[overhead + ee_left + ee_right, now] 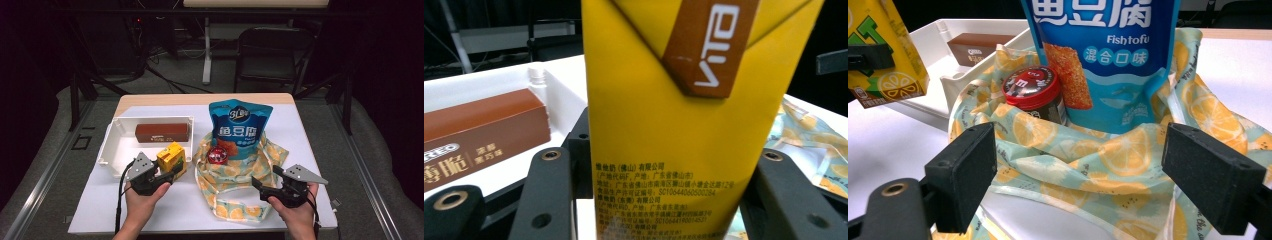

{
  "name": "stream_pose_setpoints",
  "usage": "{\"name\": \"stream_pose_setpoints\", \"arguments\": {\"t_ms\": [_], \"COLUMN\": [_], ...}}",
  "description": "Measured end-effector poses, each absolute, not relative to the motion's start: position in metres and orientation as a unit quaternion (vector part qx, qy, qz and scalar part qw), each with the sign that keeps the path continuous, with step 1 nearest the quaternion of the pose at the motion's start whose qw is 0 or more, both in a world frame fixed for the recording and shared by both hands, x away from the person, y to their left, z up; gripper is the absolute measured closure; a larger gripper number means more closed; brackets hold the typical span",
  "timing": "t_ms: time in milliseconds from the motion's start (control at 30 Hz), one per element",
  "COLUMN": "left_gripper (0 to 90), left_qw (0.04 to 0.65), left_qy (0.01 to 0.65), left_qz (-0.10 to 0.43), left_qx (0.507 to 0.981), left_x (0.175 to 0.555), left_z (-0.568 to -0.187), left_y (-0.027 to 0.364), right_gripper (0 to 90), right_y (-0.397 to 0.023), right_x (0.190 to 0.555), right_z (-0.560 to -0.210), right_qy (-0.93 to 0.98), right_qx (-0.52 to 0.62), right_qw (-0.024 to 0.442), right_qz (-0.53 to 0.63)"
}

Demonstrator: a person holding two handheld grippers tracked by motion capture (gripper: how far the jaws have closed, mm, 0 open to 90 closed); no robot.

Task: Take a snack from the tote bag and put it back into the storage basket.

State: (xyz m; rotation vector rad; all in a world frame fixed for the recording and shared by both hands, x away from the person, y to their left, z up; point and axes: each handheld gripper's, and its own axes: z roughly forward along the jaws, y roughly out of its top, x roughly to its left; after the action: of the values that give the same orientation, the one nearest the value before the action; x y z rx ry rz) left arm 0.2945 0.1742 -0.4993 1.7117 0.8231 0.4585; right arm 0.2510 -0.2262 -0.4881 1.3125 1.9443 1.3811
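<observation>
We hold the yellow carton (674,130) upright in our left gripper (159,176), jaws half closed and pressing on its sides, at the front corner of the white tray (114,134). The lemon-print bag (235,172) lies to its right, mouth up, with the blue pouch (240,127) and a red-lidded jar (218,155) inside. Our right gripper (267,177) hangs wide open and empty, just short of the bag's near rim.

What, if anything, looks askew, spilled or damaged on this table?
Nothing spilled or damaged. The lemon-print bag lies slumped and rumpled, with the blue snack pouch and red-lidded jar standing in it. The left gripper holds the yellow carton by the white bin.
</observation>
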Motion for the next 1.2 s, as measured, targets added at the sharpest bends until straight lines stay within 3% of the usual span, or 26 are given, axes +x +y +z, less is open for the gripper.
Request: {"name": "stream_pose_setpoints", "arguments": {"t_ms": [1200], "left_gripper": [52.1], "left_qw": [0.524], "left_qy": [0.413], "left_qz": [0.215], "left_qx": [0.713], "left_x": [0.339], "left_z": [-0.532], "left_y": [0.185], "right_gripper": [14.6], "right_y": [-0.241], "right_x": [0.257], "right_z": [-0.497], "right_qy": [0.693], "right_qx": [0.486], "right_qw": [0.218], "right_qz": [0.487]}}
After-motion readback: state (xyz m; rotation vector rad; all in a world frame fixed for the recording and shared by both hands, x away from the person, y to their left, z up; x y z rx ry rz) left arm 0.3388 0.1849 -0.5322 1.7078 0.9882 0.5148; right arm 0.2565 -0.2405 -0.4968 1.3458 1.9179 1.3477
